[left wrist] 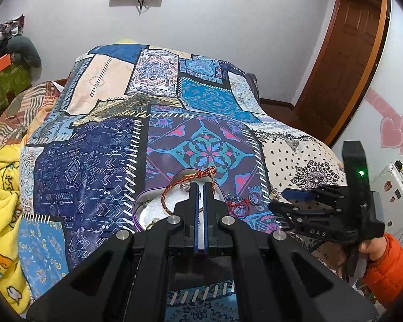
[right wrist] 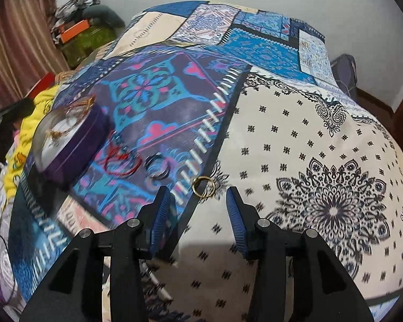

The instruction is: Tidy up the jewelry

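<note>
Just ahead of the right gripper (right wrist: 198,201), between its spread, empty jaws, a gold ring (right wrist: 203,186) lies flat on the patchwork cloth (right wrist: 295,134); being round, it points no way. Beyond the left jaw lie a dark ring (right wrist: 156,167), then a red cord bracelet (right wrist: 120,161), then a purple tin (right wrist: 67,145). Over the tin, the left gripper (left wrist: 200,187) has its jaws nearly closed; whether they pinch the braided bracelet (left wrist: 185,182) draped there, I cannot tell.

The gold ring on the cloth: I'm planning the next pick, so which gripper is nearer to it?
Right. The right gripper is open, and the gold ring lies just ahead of its fingertips. The left gripper is over the purple tin, farther away.
</note>
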`<move>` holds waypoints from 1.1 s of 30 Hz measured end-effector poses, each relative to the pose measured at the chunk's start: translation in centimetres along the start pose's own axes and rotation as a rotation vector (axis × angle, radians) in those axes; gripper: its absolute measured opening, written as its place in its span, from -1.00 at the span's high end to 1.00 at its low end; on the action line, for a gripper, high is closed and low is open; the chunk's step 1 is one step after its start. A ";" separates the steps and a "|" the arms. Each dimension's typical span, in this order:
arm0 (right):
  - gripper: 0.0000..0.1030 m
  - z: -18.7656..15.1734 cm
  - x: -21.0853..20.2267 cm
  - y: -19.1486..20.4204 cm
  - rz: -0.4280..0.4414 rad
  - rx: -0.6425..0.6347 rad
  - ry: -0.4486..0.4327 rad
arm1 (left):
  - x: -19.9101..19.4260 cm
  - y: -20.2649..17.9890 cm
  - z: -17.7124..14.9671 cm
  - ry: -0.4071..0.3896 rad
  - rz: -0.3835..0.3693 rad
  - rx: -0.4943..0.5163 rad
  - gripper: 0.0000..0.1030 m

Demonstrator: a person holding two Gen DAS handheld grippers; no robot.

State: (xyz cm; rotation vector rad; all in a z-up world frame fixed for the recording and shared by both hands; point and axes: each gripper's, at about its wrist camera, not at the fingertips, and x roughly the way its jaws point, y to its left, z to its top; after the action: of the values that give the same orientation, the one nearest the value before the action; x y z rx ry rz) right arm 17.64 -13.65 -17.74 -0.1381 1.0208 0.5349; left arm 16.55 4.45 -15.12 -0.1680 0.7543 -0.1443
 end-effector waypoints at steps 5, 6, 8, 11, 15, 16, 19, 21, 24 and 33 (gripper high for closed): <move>0.34 -0.1 0.4 0.3 -0.005 -0.021 -0.012 | 0.2 -0.2 -0.1 0.003 -0.010 0.010 0.98; 0.46 -0.1 0.5 0.4 -0.008 -0.022 -0.014 | 0.2 -0.2 -0.1 0.004 -0.010 0.010 0.98; 0.62 0.0 0.6 0.3 -0.013 -0.016 -0.016 | 0.2 -0.2 -0.1 0.007 -0.009 0.008 0.98; 0.62 -0.1 0.5 0.5 -0.021 -0.021 -0.020 | 0.0 -0.2 -0.1 0.009 0.000 0.010 0.98; 0.62 0.0 0.2 0.6 -0.018 -0.016 -0.020 | -0.5 -0.2 -0.2 0.009 0.023 0.026 0.97; 0.62 0.0 0.1 0.6 -0.011 -0.012 -0.021 | -0.5 -0.1 -0.2 0.011 0.025 0.027 0.96; 0.62 0.1 -0.9 1.4 0.000 -0.016 -0.042 | -1.0 0.2 -0.3 0.016 0.043 0.031 0.77; 0.62 0.4 -1.9 2.4 0.019 -0.025 -0.069 | -1.4 0.5 -0.4 0.011 0.054 0.027 0.63; 0.62 1.1 -3.5 4.1 0.060 -0.047 -0.115 | -2.0 1.1 -0.7 0.004 0.072 0.019 0.43; 0.62 2.9 -4.6 9.6 0.168 -0.162 -0.175 | -3.1 2.2 -1.5 0.007 0.103 0.007 0.18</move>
State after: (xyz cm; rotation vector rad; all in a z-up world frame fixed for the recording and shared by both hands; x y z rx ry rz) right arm 13.30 -5.96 -11.10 -0.1469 0.8216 0.7703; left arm 13.45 7.06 -14.57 -0.1212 0.7673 -0.0493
